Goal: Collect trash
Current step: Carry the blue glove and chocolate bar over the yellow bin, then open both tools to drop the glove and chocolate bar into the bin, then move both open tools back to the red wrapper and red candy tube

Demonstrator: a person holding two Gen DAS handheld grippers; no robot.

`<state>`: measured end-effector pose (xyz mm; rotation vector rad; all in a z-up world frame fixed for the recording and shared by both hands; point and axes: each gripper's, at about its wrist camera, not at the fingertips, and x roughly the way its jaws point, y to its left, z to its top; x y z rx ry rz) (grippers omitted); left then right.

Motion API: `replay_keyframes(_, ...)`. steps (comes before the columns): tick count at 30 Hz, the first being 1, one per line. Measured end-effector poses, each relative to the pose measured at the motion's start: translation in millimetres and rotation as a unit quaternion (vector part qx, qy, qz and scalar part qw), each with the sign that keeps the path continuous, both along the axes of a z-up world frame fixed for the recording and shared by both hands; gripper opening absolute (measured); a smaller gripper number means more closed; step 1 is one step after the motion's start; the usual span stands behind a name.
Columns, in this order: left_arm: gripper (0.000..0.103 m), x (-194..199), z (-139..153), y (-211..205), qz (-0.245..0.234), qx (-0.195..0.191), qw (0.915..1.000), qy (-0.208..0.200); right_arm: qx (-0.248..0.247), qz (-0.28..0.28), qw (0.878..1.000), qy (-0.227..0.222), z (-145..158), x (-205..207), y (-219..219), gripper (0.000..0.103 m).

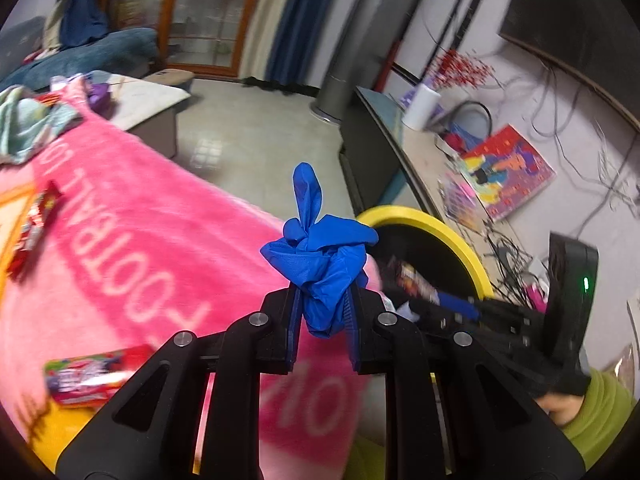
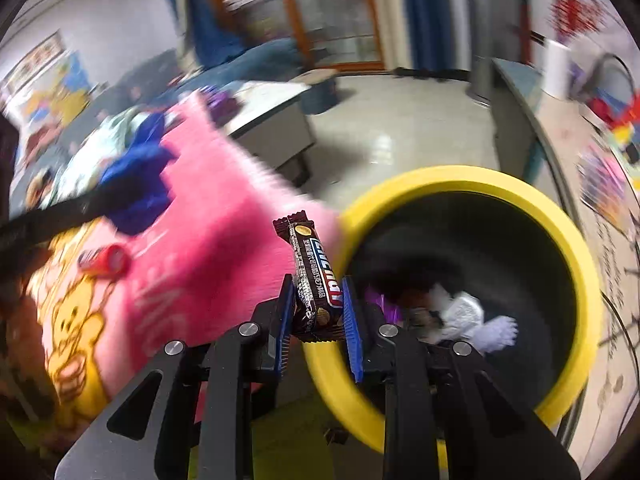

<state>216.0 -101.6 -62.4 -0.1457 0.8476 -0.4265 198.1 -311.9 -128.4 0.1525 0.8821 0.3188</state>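
My left gripper (image 1: 325, 312) is nearly closed, and its blue pads pinch a crumpled blue glove (image 1: 320, 264) whose knotted end sticks up above my fingertips. It hangs over the pink blanket (image 1: 160, 248), close to the blanket's edge and just short of the bin (image 1: 448, 224), a black tub with a yellow rim. My right gripper (image 2: 318, 308) is closed to a narrow gap around a dark brown candy bar wrapper (image 2: 314, 280), which stands upright between the pads, its top end clear above them. That wrapper sits right at the near rim of the bin (image 2: 472, 178), where the pink blanket (image 2: 224, 216) ends. Down inside the bin I can see white crumpled paper (image 2: 464, 314) and something purple, though I cannot make out what it is. On the blanket lie a red and green snack packet (image 1: 90, 376) near my left fingers and another red wrapper (image 1: 34, 228) further off. A green sleeve (image 1: 600, 412) shows at the lower right of the left view.
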Motion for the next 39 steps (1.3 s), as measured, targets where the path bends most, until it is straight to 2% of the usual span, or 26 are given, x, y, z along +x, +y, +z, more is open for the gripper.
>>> replay_keyframes(11,0.013,-2,-24,-73,-0.082,0.029,0.9961,0.016,0.026,-0.098,0.995,0.016,-17,2,-69,0.022)
replay_keyframes(15,0.015,-4,-30,-93,-0.105,0.032,0.9938,0.018,0.035,-0.134,0.990,0.021,-20,1,-90,0.025)
replay_keyframes(16,0.020,-5,-31,-97,-0.109,0.031,0.9934,0.018,0.039,-0.144,0.989,0.022,-20,1,-95,0.029)
replay_keyframes(17,0.031,-5,-31,-101,-0.112,0.030,0.9931,0.016,0.043,-0.155,0.987,0.022,-20,1,-100,0.031)
replay_keyframes(19,0.045,-6,-31,-105,-0.115,0.030,0.9929,0.011,0.048,-0.170,0.984,0.021,-19,2,-109,0.038)
replay_keyframes(21,0.054,-6,-31,-108,-0.116,0.027,0.9929,0.010,0.053,-0.187,0.981,0.017,-18,-1,-117,0.047)
replay_keyframes(23,0.069,-6,-31,-105,-0.111,0.023,0.9935,0.011,0.055,-0.197,0.979,0.015,-16,-1,-123,0.047)
replay_keyframes(28,0.089,-5,-27,-92,-0.084,0.011,0.9964,0.009,0.059,-0.202,0.978,0.000,-6,-4,-122,0.055)
replay_keyframes(31,0.092,-5,-20,-76,-0.061,0.005,0.9981,0.002,0.056,-0.187,0.981,-0.014,3,-6,-111,0.058)
replay_keyframes(39,0.092,-10,-4,-38,-0.001,0.018,0.9994,-0.029,0.052,-0.135,0.989,-0.043,30,-13,-73,0.063)
